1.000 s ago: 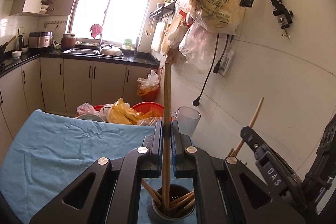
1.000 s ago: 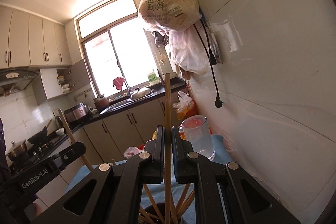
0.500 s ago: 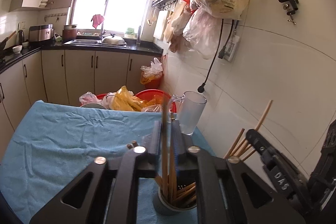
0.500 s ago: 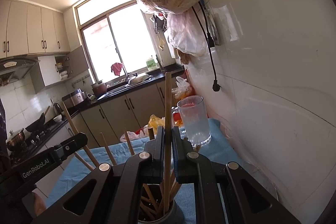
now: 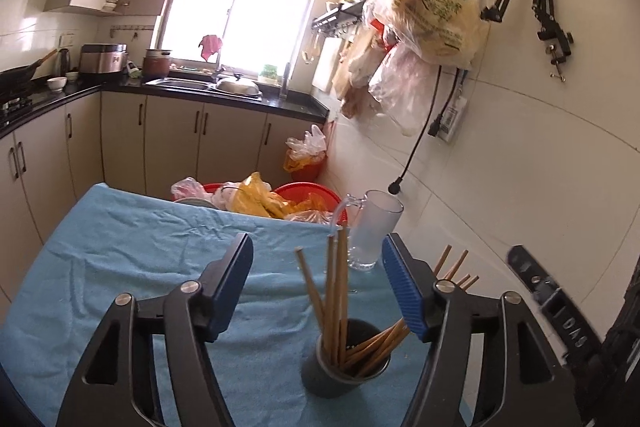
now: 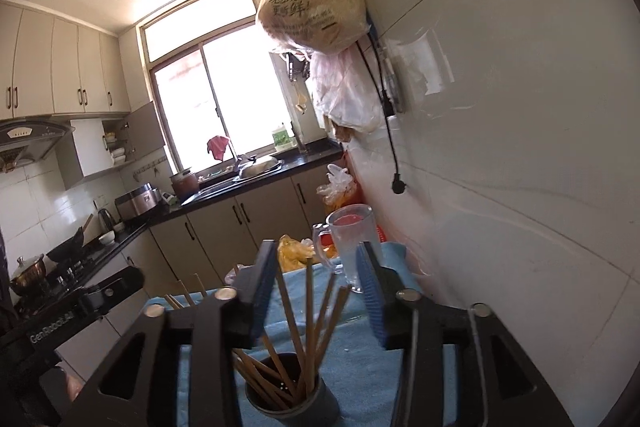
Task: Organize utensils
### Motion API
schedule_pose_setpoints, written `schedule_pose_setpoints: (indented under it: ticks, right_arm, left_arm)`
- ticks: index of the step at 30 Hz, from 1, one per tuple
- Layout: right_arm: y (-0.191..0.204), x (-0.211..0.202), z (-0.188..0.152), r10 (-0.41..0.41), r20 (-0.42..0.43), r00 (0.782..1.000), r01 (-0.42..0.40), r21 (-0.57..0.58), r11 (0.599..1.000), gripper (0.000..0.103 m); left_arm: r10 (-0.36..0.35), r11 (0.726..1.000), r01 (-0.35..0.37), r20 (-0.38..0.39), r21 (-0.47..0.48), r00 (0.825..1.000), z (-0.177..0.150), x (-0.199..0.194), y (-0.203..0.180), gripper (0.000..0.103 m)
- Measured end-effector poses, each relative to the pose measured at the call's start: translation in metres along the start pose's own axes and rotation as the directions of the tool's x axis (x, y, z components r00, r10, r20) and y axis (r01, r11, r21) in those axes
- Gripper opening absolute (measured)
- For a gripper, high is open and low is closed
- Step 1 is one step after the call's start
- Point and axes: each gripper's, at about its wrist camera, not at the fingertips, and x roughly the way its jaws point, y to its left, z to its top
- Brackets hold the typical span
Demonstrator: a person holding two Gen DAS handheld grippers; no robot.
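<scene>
A dark round holder (image 5: 344, 367) stands on the blue cloth (image 5: 132, 247) with several wooden chopsticks (image 5: 334, 291) upright and leaning in it. My left gripper (image 5: 316, 287) is open and empty just above and behind the holder, its blue pads wide apart. In the right wrist view the same holder (image 6: 288, 399) holds the chopsticks (image 6: 308, 319). My right gripper (image 6: 316, 291) is open and empty over it. The right gripper's body (image 5: 560, 315) shows at the right of the left wrist view.
A clear glass mug (image 5: 370, 231) stands on the cloth by the white tiled wall (image 5: 520, 187); it also shows in the right wrist view (image 6: 352, 243). Red basins with plastic bags (image 5: 272, 199) sit beyond the table's far edge. Bags (image 5: 436, 15) hang from wall hooks.
Both grippers were shut on a chopstick each over the holder. Both have opened, and the chopsticks now stand in the holder with the others.
</scene>
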Motion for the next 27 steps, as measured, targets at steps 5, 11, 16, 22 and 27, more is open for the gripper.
schedule_pose_setpoints:
  ticks: [5,11,16,22,27]
  right_arm:
    - [-0.01,-0.031,-0.005,-0.04,0.013,0.999,0.039,0.024,0.999,0.077]
    - [-0.006,-0.062,-0.027,-0.1,-0.005,0.995,0.099,-0.013,0.995,0.094]
    - [0.007,-0.084,-0.048,-0.163,-0.028,0.986,0.16,-0.071,0.985,0.1]
    - [0.023,-0.112,-0.074,-0.21,-0.052,0.976,0.201,-0.138,0.97,0.102]
    - [0.032,-0.127,-0.091,-0.224,-0.097,0.97,0.203,-0.194,0.96,0.102]
  left_arm:
    - [0.045,0.999,-0.044,0.009,-0.015,0.999,-0.014,-0.03,0.017,0.084]
    - [0.126,0.992,-0.127,0.008,0.024,0.992,-0.044,-0.068,0.034,0.095]
    - [0.204,0.976,-0.201,-0.029,0.089,0.978,-0.074,-0.091,0.044,0.097]
    - [0.3,0.946,-0.281,-0.11,0.158,0.948,-0.105,-0.108,0.056,0.097]
    - [0.352,0.924,-0.329,-0.098,0.195,0.931,-0.115,-0.123,0.056,0.099]
